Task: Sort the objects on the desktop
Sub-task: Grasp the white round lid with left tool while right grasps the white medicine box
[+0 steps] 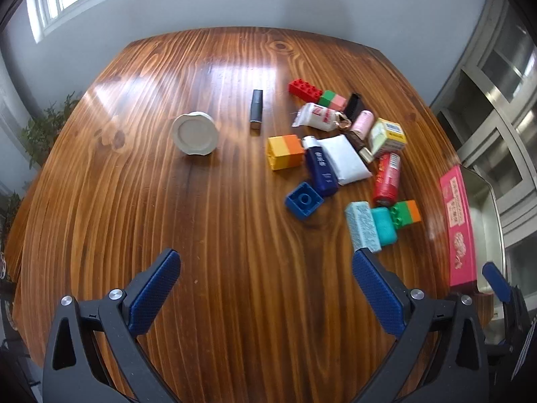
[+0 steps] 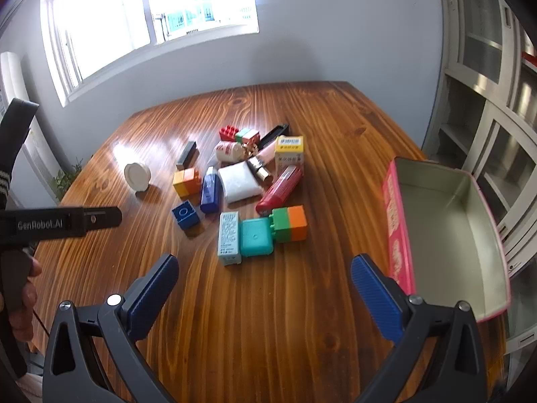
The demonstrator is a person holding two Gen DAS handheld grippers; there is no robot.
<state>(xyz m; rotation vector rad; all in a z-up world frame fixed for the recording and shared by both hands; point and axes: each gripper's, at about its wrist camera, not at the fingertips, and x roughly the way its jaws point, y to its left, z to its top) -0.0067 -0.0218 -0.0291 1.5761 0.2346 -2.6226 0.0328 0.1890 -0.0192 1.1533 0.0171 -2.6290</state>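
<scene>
Left wrist: left claw (image 1: pixel 266 268) spread wide, holding nothing, above the desk (image 1: pixel 201 235) near its front edge. White round jar (image 1: pixel 195 133) and dark lipstick tube (image 1: pixel 256 109) mid-desk, apart from the clutter toward the right edge: blue brick (image 1: pixel 304 199), navy bottle (image 1: pixel 321 169), red tube (image 1: pixel 388 179).

Right wrist: right claw (image 2: pixel 265 270) also wide, nothing in it. Pink tin box (image 2: pixel 449 238) sits open at the desk's right edge; teal case (image 2: pixel 256 237) touches the green-orange brick (image 2: pixel 290 224).

A jumble of small things lies toward the desk's right side: a red brick (image 1: pixel 303 87), a yellow-orange block (image 1: pixel 285 151), a blue brick (image 1: pixel 304 199), a navy tube (image 1: pixel 320 168), a white pouch (image 1: pixel 345 158), a red can (image 1: pixel 387 178) on its side, a teal case (image 1: pixel 384 225). A white round jar (image 1: pixel 195 133) and a dark stick (image 1: pixel 256 109) lie apart, nearer the middle. A pink tin (image 2: pixel 449 235) stands open at the right edge.
</scene>
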